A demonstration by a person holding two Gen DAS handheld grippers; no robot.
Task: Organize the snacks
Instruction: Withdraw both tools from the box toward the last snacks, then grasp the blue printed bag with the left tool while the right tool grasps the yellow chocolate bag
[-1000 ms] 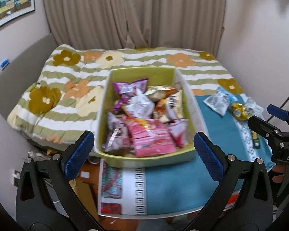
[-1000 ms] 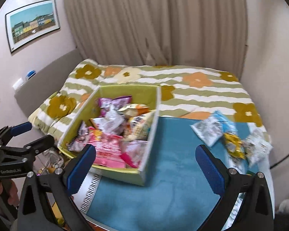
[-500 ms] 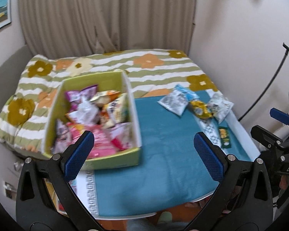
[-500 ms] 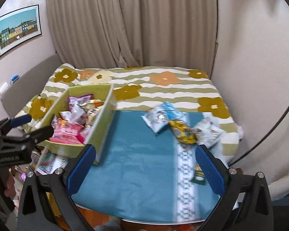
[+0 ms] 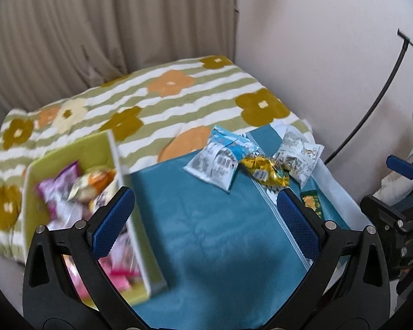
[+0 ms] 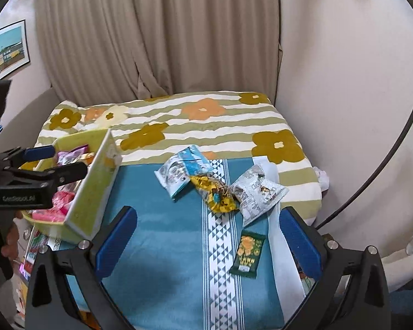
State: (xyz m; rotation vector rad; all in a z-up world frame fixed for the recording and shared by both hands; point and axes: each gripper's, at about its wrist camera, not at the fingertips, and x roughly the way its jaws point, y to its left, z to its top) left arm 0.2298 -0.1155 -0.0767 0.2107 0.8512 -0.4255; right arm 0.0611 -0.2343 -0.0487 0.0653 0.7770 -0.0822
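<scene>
Both claws are spread wide w/ nothing between the pads. Right gripper (image 6: 208, 243) hangs over the teal cloth (image 6: 162, 247), and the closest thing to it is the dark green snack bar (image 6: 248, 251), lying flat just inside the right finger, long axis running roughly toward/away from the cam, top end tipped a bit right. Further out is a cluster of 3 packs touching each other: blue-white pack (image 6: 182, 172) on the left, its long axis diagonal w/ the blue end pointing far-right; yellow wrapper (image 6: 214, 194) in the middle, angled down-right; grey-white pack (image 6: 257, 192) on the right, edge overlapping the yellow one.

Left gripper (image 5: 205, 222) is also over the cloth, more to the left. Green bin (image 5: 140, 250) sits right at its left finger, long side running away from the cam, full of pink/purple/orange bags (blurry). Same 3-pack cluster is ahead & right of this claw, well apart from the bin. Striped flower blanket (image 6: 206, 121) behind it all.
</scene>
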